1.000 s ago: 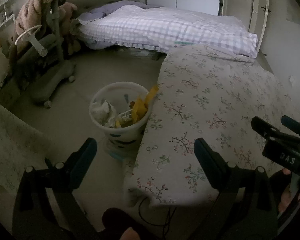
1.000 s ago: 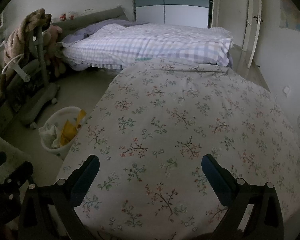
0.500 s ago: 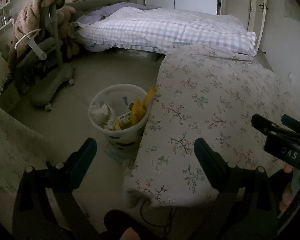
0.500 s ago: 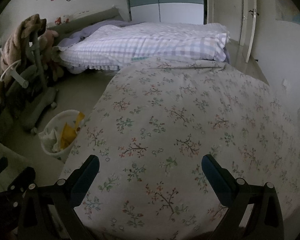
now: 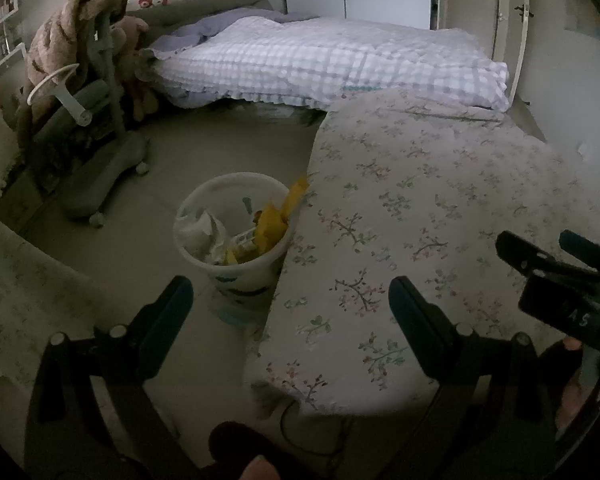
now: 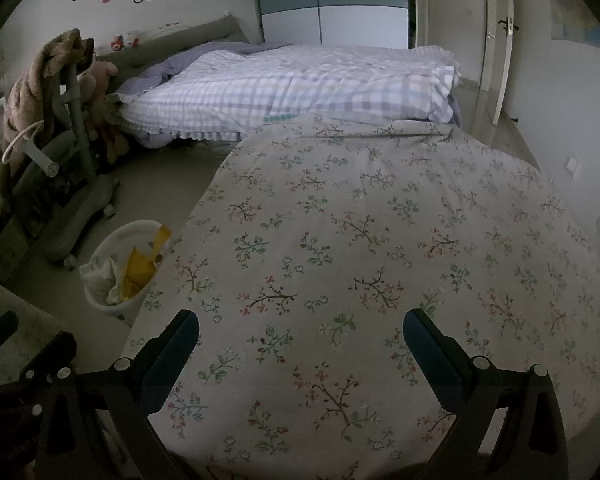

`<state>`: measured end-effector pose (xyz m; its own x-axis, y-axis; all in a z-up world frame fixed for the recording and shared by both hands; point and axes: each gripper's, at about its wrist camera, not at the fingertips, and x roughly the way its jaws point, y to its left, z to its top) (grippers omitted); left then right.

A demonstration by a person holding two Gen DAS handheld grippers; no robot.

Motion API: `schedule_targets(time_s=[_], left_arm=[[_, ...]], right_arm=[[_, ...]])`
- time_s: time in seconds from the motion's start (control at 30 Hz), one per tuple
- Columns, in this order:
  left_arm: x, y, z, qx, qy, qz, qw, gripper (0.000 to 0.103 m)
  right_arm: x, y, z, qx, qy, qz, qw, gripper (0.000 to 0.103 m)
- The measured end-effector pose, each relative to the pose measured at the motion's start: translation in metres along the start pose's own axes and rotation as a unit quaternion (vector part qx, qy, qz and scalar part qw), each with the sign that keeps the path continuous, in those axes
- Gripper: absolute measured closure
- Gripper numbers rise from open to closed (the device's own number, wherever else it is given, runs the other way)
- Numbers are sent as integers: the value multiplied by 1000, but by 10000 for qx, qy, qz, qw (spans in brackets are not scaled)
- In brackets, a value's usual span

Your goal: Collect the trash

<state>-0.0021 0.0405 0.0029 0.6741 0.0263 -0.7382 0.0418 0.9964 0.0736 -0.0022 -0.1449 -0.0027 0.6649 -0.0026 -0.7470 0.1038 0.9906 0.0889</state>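
Trash bin [image 5: 236, 240] on the floor, tight against the flowered tablecloth's [image 5: 420, 220] left edge
Only the left view looks into it: crumpled white paper [image 5: 204, 236] and yellow wrappers [image 5: 274, 226], heaped to the rim. Left gripper [image 5: 290, 300] spread wide, holding nothing, above bin and cloth edge; right gripper [image 6: 300, 336] equally wide, empty, over the cloth

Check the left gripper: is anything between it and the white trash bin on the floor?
Nothing visible blocks it. The left gripper, open and empty, looks over bare floor at the white trash bin. The floral-covered table stands against the bin's right side, and yellow trash sticks up at that side.
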Motion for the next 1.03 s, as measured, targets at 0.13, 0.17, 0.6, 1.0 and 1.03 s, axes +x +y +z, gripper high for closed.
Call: schedule_targets(time_s=[0.13, 0.17, 0.6, 1.0, 1.03], left_arm=[[-1, -2, -1, 20, -6, -8, 10000, 5], [-1, -2, -1, 15, -4, -3, 10000, 5], [-5, 15, 0, -288, 77, 80, 9995, 5], [-14, 22, 4, -517, 21, -152, 9985, 5], [-14, 24, 4, -558, 40, -171, 9983, 5]], right_arm=[[0, 0, 0, -9, 0, 0, 10000, 0], [0, 1, 0, -8, -2, -6, 10000, 0], [-2, 1, 0, -9, 10, -147, 9999, 0], [-29, 11, -3, -202, -34, -159, 9997, 0], [-31, 8, -1, -232, 22, -137, 9996, 0]])
